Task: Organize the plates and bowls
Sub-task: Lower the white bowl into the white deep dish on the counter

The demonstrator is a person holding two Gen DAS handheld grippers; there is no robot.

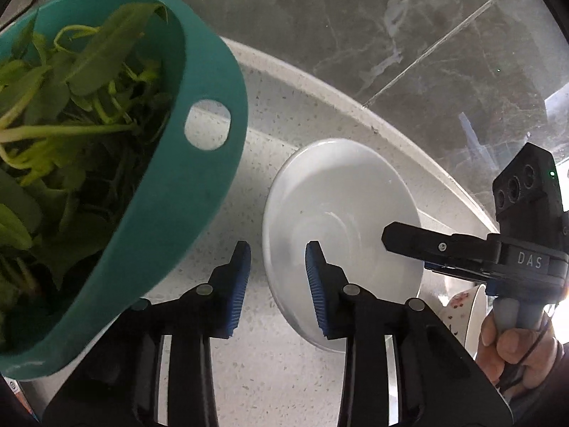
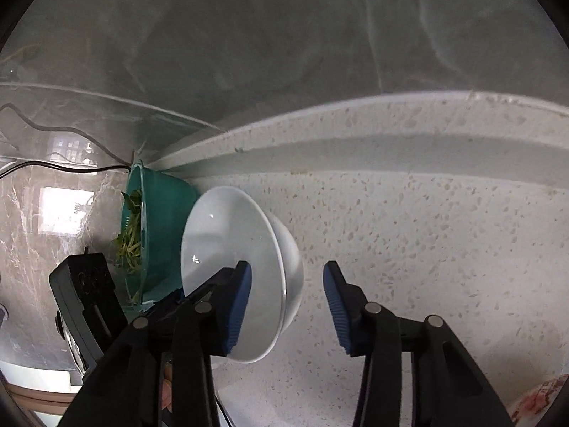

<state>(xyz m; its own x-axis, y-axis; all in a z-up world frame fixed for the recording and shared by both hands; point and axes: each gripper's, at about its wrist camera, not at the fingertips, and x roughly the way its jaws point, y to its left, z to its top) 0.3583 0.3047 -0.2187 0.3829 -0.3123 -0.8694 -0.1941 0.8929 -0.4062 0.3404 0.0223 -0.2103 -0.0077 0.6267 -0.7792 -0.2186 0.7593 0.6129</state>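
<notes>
Left claw (image 1: 278, 252): jaws part open, straddling the near rim of the white bowl (image 1: 341, 227); one blue pad sits inside the rim, the other outside on the counter side, with a gap at each pad, so no grip shows.
Right claw (image 2: 287, 272): jaws part open across the bowl's opposite rim, one pad inside, one outside and clear of the wall; nothing is clamped.
White bowl: upright on the speckled counter (image 1: 270, 366), between the two claws.
Left view only: the teal basket (image 1: 199, 192) of green leaves (image 1: 71, 106) just beside the claw, a hand (image 1: 512, 348) on the right claw's handle, and a flowered cup (image 1: 462, 306) by that hand.
Right view only: a black cable (image 2: 60, 168) against the marble wall (image 2: 249, 35) beyond the basket.
</notes>
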